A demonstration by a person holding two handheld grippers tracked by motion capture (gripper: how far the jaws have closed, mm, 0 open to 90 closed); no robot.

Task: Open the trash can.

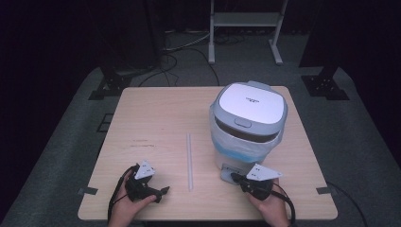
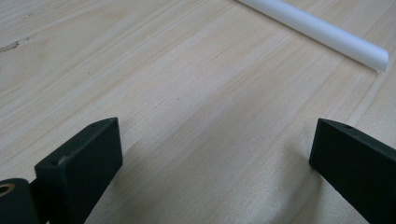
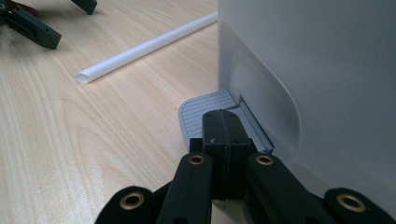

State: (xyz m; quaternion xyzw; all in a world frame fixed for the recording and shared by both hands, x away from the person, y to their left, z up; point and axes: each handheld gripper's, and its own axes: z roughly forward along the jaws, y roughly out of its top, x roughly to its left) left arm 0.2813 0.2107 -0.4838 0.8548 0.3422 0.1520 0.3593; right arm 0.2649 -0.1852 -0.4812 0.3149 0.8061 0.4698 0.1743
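Note:
A white and grey pedal bin (image 1: 248, 118) with a blue liner stands on the right half of the wooden table (image 1: 156, 118). Its grey ribbed pedal (image 1: 229, 171) sticks out toward me. My right gripper (image 1: 235, 178) is shut, and in the right gripper view its closed tips (image 3: 223, 121) sit over the pedal (image 3: 201, 114), close against the bin wall (image 3: 317, 70). A long white tube (image 1: 189, 161) lies flat mid-table. My left gripper (image 1: 161, 193) rests at the lower left, open, its jaws pointing toward the tube (image 2: 322, 32) with only bare wood between them (image 2: 217, 140).
The table's near edge runs just below both hands. Beyond the far edge, on the grey carpet, stand a white metal frame (image 1: 243, 28) and dark stand bases with cables. The left gripper (image 3: 70, 21) also appears at the top left of the right gripper view.

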